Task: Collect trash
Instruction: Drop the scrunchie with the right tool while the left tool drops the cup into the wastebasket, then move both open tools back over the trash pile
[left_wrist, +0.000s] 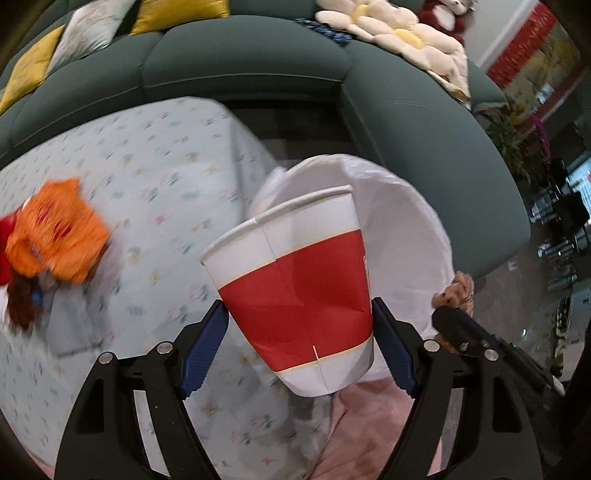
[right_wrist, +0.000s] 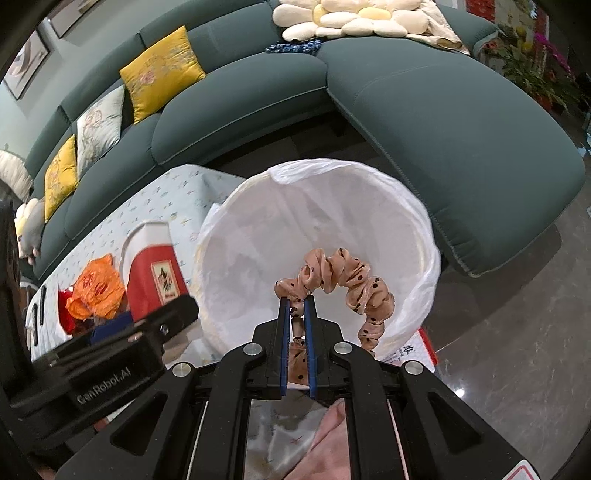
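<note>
Cup (left_wrist: 295, 295) gripped in left tool (left_wrist: 299, 343) | beside bin rim (left_wrist: 424, 206)

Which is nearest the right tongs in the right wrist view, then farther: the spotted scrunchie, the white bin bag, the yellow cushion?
1. Spotted scrunchie, pinched in the right tongs.
2. White bin bag, just beyond.
3. Yellow cushion, far on the sofa, upper left.

The left gripper (left_wrist: 299, 317) points steeply downward, its blue pads (left_wrist: 205, 350) spread wide and pressed on something held. The right gripper (right_wrist: 296, 301) also angles down, jaws nearly together and gripping.
</note>
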